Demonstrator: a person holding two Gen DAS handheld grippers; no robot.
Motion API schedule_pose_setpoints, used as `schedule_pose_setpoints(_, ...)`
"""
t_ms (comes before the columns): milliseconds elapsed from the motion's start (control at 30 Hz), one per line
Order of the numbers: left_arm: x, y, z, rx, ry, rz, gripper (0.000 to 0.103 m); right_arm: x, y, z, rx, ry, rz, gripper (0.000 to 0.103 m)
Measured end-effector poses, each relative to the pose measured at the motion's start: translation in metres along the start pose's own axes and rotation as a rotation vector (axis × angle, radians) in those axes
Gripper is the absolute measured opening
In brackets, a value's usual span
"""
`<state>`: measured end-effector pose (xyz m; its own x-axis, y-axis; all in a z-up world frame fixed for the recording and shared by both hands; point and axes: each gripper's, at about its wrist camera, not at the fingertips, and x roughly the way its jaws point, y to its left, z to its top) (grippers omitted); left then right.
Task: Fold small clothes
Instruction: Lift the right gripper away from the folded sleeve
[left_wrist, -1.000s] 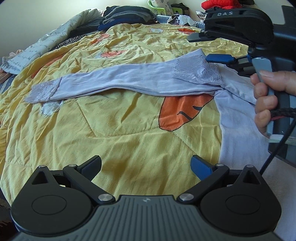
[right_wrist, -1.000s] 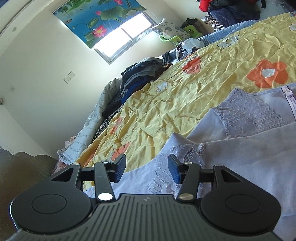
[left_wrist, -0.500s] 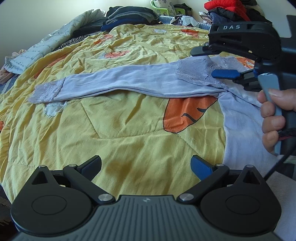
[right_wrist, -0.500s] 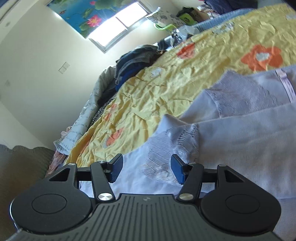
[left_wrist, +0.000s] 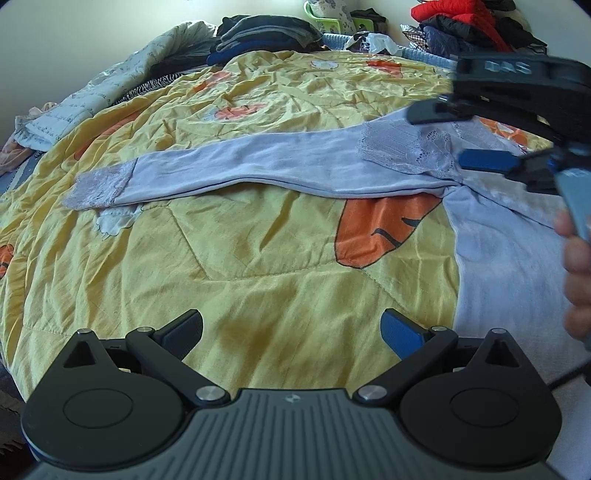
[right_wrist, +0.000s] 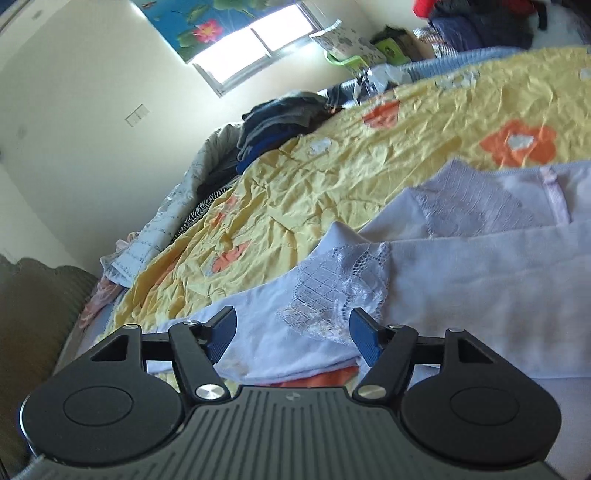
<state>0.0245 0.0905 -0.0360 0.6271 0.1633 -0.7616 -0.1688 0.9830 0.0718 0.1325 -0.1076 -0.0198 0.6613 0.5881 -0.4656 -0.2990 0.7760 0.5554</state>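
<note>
- From my left wrist camera I see the left gripper (left_wrist: 291, 328) hanging over a yellow quilt (left_wrist: 229, 258) with orange flower prints. Its jaws are spread wide with nothing between them but bare quilt.
- The pale lilac top (left_wrist: 509, 258) lies flat on the quilt, to the right of my left gripper. One long sleeve (left_wrist: 240, 166) runs out to the left across the quilt and ends in a lace cuff (left_wrist: 99, 186).
- A second lace cuff (left_wrist: 402, 151) lies folded onto the top near where that sleeve joins the body.
- The right gripper (left_wrist: 447, 136) comes in from the right edge, just above that folded cuff. Its jaws are apart; one blue pad and one dark finger show, with the lace under the gap and neither pressing on it as far as I can tell.
- A hand (left_wrist: 578, 273) holds the right gripper's handle at the right edge.
- Stacks of dark clothes (left_wrist: 266, 33) and a red garment (left_wrist: 454, 11) sit at the far end of the bed.
- From my right wrist camera, the right gripper (right_wrist: 293, 334) has just been opening its jaws. They are released, and the lace cuff (right_wrist: 332, 291) lies on the sleeve (right_wrist: 258, 306) just ahead of the gap, nearer the right pad, not pinched.
- The top (right_wrist: 498, 288) spreads to the right, with another lace patch (right_wrist: 472, 206) and a label strip beyond it.
- Further off I see the quilt (right_wrist: 351, 170), a pile of dark clothes (right_wrist: 280, 122), and a window (right_wrist: 255, 48) under a lotus-print blind.
</note>
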Motion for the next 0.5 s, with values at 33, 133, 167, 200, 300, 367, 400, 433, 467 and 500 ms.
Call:
schedule_pose_setpoints(33, 0.0, 0.001, 0.0, -0.002, -0.001, 0.002, 0.103, -0.007, 0.0, -0.002, -0.016, -0.007, -0.008, 0.069)
schedule_pose_setpoints(133, 0.002, 0.005, 0.002, -0.009, -0.007, 0.003, 0.103, -0.027, -0.003, -0.008, -0.043, -0.032, -0.035, 0.071)
schedule_pose_setpoints(167, 0.002, 0.007, 0.002, -0.011, -0.011, 0.005, 0.103, -0.033, -0.005, -0.011, -0.042, -0.039, -0.044, 0.072)
schedule_pose_setpoints(200, 0.003, 0.008, 0.003, -0.012, -0.012, 0.007, 0.103, -0.038, -0.008, -0.013, -0.037, -0.044, -0.051, 0.073)
schedule_pose_setpoints(300, 0.005, 0.011, 0.004, -0.013, -0.015, 0.018, 0.103, -0.051, -0.015, -0.021, -0.023, -0.054, -0.067, 0.074)
schedule_pose_setpoints(367, 0.007, 0.014, 0.005, -0.013, -0.021, 0.022, 0.103, -0.059, -0.017, -0.026, -0.033, -0.058, -0.089, 0.074)
schedule_pose_setpoints(400, 0.009, 0.016, 0.007, -0.016, -0.021, 0.028, 0.103, -0.062, -0.018, -0.029, -0.041, -0.061, -0.105, 0.074)
schedule_pose_setpoints(433, 0.011, 0.02, 0.009, -0.023, -0.022, 0.033, 0.103, -0.065, -0.018, -0.032, -0.05, -0.061, -0.123, 0.074)
schedule_pose_setpoints(467, 0.014, 0.024, 0.01, -0.035, -0.025, 0.035, 0.103, -0.068, -0.019, -0.035, -0.057, -0.061, -0.141, 0.074)
schedule_pose_setpoints(500, 0.017, 0.029, 0.012, -0.051, -0.028, 0.037, 0.103, -0.071, -0.02, -0.037, -0.063, -0.061, -0.157, 0.074)
